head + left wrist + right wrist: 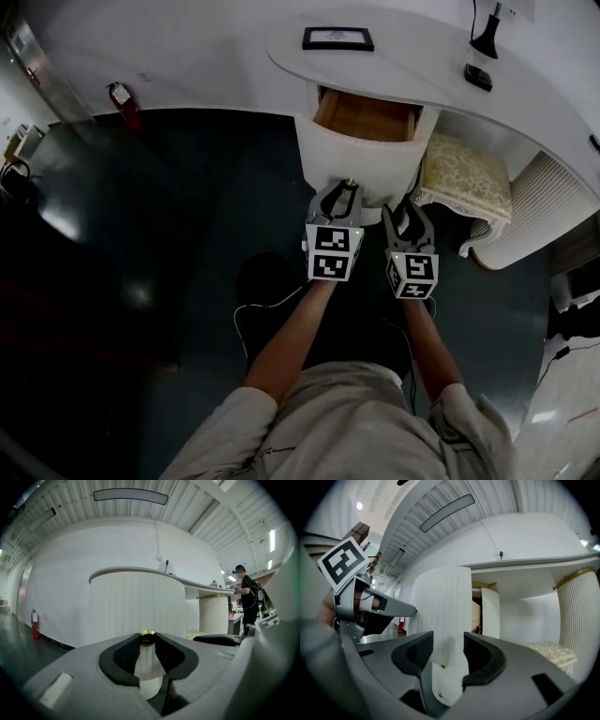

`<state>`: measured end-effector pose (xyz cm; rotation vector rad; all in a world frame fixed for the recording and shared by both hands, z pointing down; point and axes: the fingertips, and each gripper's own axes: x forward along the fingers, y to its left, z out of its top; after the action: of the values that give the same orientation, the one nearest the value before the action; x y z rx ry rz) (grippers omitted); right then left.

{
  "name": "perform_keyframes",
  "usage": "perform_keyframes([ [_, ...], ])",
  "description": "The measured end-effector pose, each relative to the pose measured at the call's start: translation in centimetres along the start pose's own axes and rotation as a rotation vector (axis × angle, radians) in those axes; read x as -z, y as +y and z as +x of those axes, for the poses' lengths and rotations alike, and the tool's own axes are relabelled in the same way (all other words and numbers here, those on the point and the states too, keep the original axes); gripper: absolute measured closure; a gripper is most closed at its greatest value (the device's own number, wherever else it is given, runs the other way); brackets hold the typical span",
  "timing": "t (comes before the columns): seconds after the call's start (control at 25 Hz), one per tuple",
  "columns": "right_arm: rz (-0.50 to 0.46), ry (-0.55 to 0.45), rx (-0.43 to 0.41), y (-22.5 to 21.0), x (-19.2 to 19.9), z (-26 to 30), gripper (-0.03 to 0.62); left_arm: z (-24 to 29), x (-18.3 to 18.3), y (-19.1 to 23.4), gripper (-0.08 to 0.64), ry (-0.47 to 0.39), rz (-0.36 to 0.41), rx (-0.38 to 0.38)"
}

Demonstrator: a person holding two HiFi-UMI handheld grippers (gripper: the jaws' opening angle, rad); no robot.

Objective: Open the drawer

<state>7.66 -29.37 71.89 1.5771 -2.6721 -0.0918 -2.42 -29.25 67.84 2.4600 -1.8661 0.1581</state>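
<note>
Left fingers (123, 657) tight on brass knob (148, 638), right fingers (417, 653) apart, over dark glossy floor (141, 206).

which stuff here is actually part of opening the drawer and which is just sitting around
Part of the job:
- drawer, already pulled out
- brass knob on its front
- left gripper, closed on the knob
- right gripper, fingers apart at the drawer front

Just lying about:
- picture frame
- small black device
- cushioned stool
- fire extinguisher
</note>
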Motion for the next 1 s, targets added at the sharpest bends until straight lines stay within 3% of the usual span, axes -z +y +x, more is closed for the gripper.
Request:
perform_keyframes([
  [0.24, 0.049, 0.005, -0.055, 0.2, 0.2, -0.1, 0.323, -1.0, -0.2, 0.0, 0.456, -0.005, 0.007, 0.005],
  [1.0, 0.071, 0.057, -0.111, 0.9, 0.6, -1.7, 0.315, -2.9, 0.0, -0.4, 0.456, -0.033, 0.011, -0.016],
])
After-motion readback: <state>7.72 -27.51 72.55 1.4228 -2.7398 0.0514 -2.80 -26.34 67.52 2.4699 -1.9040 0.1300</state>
